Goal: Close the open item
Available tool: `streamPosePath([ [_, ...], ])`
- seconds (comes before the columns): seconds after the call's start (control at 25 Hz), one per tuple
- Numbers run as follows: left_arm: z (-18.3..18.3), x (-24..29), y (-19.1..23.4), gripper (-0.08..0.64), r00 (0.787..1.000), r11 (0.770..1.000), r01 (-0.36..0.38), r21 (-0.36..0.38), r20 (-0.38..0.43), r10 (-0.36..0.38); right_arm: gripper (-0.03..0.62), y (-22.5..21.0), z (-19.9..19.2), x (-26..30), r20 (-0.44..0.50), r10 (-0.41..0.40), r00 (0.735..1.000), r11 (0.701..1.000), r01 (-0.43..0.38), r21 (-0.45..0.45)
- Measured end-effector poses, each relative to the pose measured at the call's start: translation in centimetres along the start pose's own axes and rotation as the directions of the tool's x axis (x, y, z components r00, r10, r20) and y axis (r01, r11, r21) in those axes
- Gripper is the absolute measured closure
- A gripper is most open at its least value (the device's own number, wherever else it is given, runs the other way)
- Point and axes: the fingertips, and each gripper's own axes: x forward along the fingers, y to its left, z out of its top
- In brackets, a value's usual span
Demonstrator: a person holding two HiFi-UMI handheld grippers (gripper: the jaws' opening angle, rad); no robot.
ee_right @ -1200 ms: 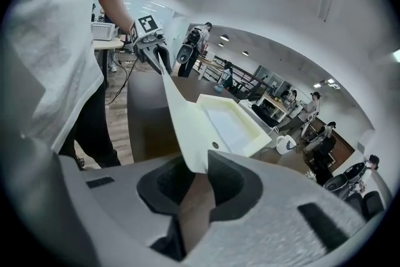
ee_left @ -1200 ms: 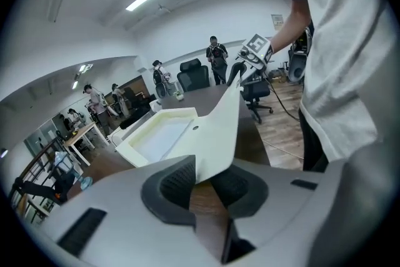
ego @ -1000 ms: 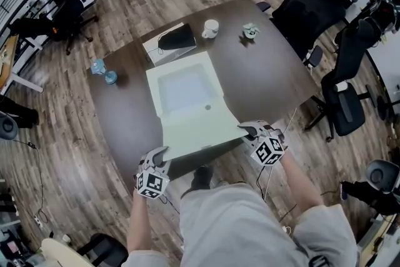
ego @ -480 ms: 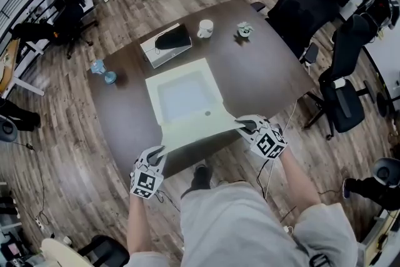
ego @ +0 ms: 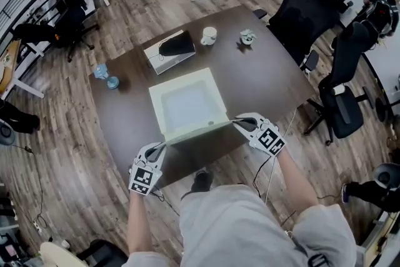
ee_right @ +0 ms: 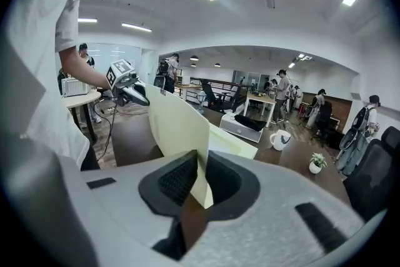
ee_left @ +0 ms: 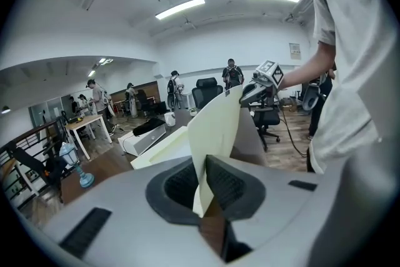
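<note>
Down at the near edge of the desk, both grippers are on the lid of the pale yellow box. That box sits open in the middle of the dark desk, its shallow tray facing up. Its lid stands nearly upright along the side closest to the person, so steep that the head view shows it as a narrow strip.

Over on the left, the left gripper has the lid's left corner. Its fingers have just been closing with the sheet between them, and now the dark ribbed pads press on both faces of it. Only the thickness of the lid keeps them apart.

Across on the right, the right gripper has the opposite corner. Its own view shows the same picture: two pads almost together, the thin pale panel clamped between them and running away towards the other gripper.

So each gripper holds one free corner, and the lid stretches between them, clear of the desk. Both of the person's forearms reach forward from the bottom of the head view.

Beyond the box, towards the far side of the desk, lies a white case with something black on top. Next to it come a white mug and a small plant, all well apart from the box. A blue lantern stands at the desk's left edge, and black office chairs wait off to the right.
</note>
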Motion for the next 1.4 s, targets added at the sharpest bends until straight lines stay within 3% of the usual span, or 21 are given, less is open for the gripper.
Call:
streamPosePath([
  [0.84,1.8,5.7,11.2,0.525,0.994,0.988,-0.097,-0.122,0.038,0.103,0.541,-8.1,2.9,7.3,-0.021,-0.187,0.982,0.980,0.188,0.061],
  [1.16,2.0,7.5,12.7,0.518,0.992,0.975,-0.116,-0.189,0.019,0.122,0.540,-9.7,2.4,8.7,-0.011,-0.195,0.981,0.976,0.195,0.093],
  [1.4,1.8,8.7,14.3,0.514,0.986,0.959,-0.163,-0.234,-0.007,0.166,0.540,-11.4,2.3,10.6,-0.005,-0.159,0.987,0.983,0.159,0.089],
])
